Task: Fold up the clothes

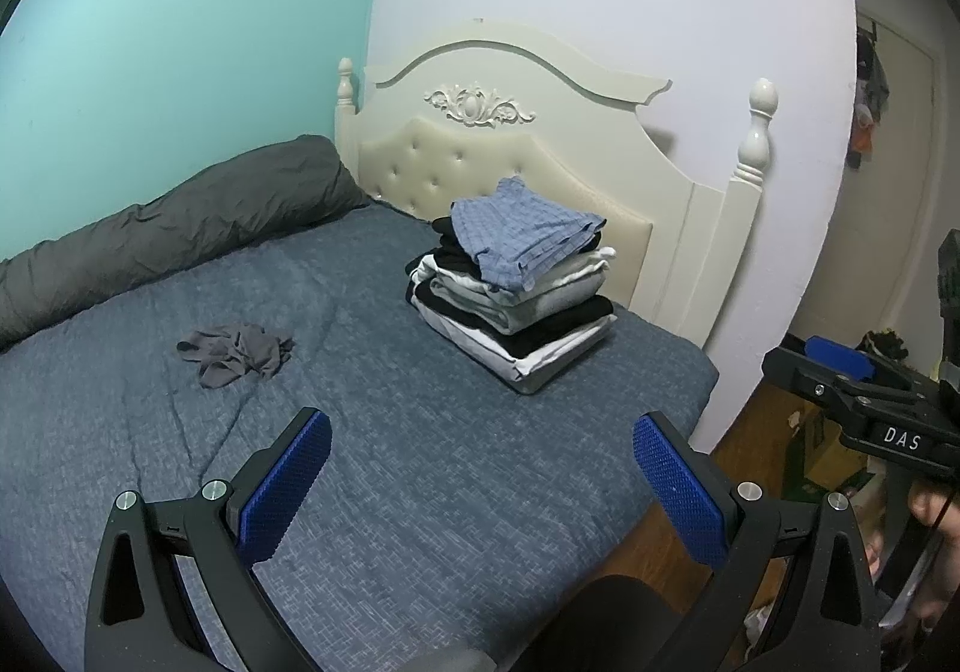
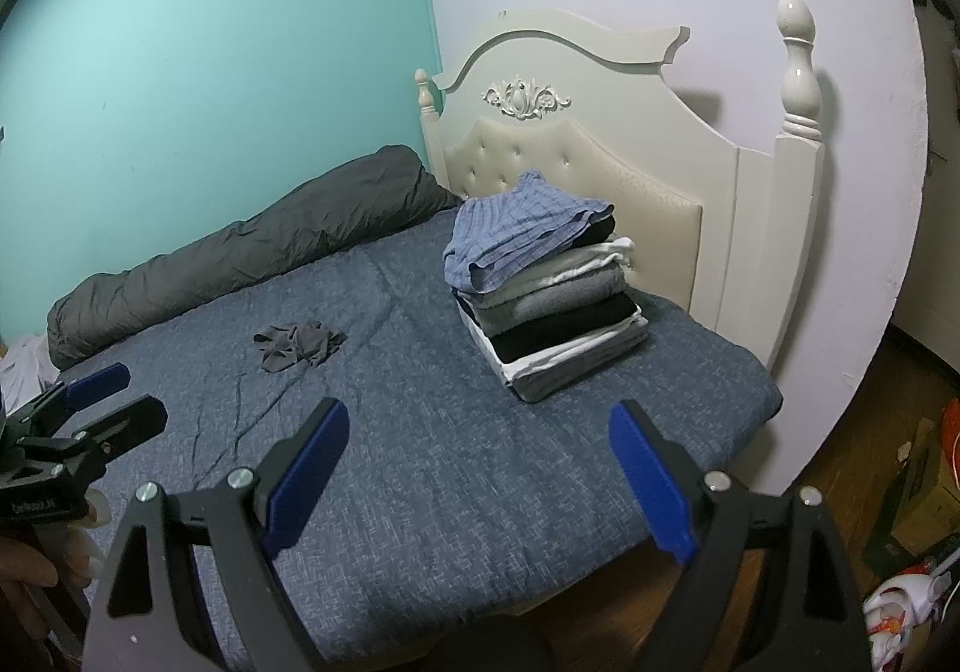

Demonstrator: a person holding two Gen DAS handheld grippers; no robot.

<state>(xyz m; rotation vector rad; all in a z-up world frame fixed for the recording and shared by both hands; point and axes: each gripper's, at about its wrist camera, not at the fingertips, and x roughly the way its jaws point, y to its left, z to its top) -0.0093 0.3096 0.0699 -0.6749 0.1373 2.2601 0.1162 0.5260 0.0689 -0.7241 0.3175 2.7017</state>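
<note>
The left gripper [image 1: 480, 483], a black frame with blue textured pads [image 1: 288, 492], hangs above the near part of a bed covered in a mottled blue quilted bedspread [image 1: 420, 462], its jaws spread wide with nothing between them. The right gripper [image 2: 480, 483], of the same build, hangs over the same stretch of cover with its jaws likewise parted and empty; its blue pads [image 2: 651, 483] frame bare bedspread. Ahead of the left gripper and a little to its left lies a small crumpled grey garment [image 1: 237, 355], loose on the cover and well apart from both tools; in the right wrist view the same piece sits ahead and to the left of the right gripper. Further ahead and slightly right of each gripper stands a tidy stack of folded clothes in white, grey and black layers [image 1: 516, 324], set near the head of the bed, with a blue checked folded garment [image 1: 522, 237] lying on top, its edges hanging a little over the layers beneath. Behind the stack rises a cream carved wooden headboard with a tufted padded panel [image 1: 480, 174]. Along the far left edge, against a turquoise painted wall [image 1: 180, 42], lies a long rolled dark grey duvet [image 1: 180, 234]. To the far right of the left gripper the other tool's body shows beside the bed, over a brown wooden floor [image 2: 852, 450].
</note>
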